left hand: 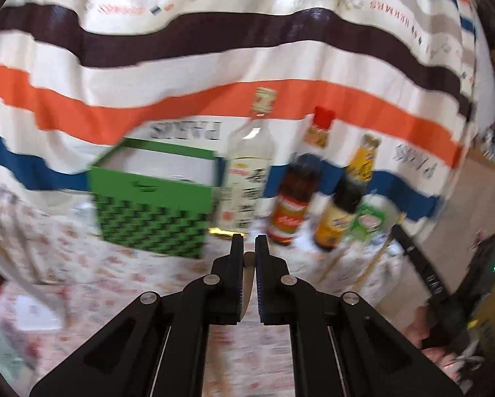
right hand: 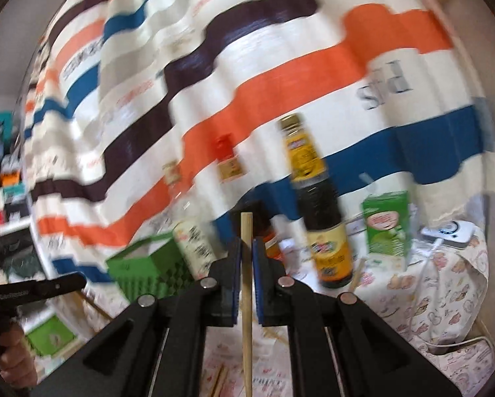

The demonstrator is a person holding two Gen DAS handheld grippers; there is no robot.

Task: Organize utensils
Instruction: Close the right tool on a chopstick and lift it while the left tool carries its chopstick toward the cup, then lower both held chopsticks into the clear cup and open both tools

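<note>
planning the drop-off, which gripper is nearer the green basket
Left. The left gripper is just front-right of the green basket; the right gripper sits farther right, bottles between.

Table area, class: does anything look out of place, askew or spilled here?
No spills or damage show. Loose wooden chopsticks lie scattered on the table beside the bottles, outside the green basket. Each tool holds one item: right tool a chopstick, left tool a thin utensil.

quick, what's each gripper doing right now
left gripper: shut on a metal utensil, type unclear.
right gripper: shut on a wooden chopstick.
</note>
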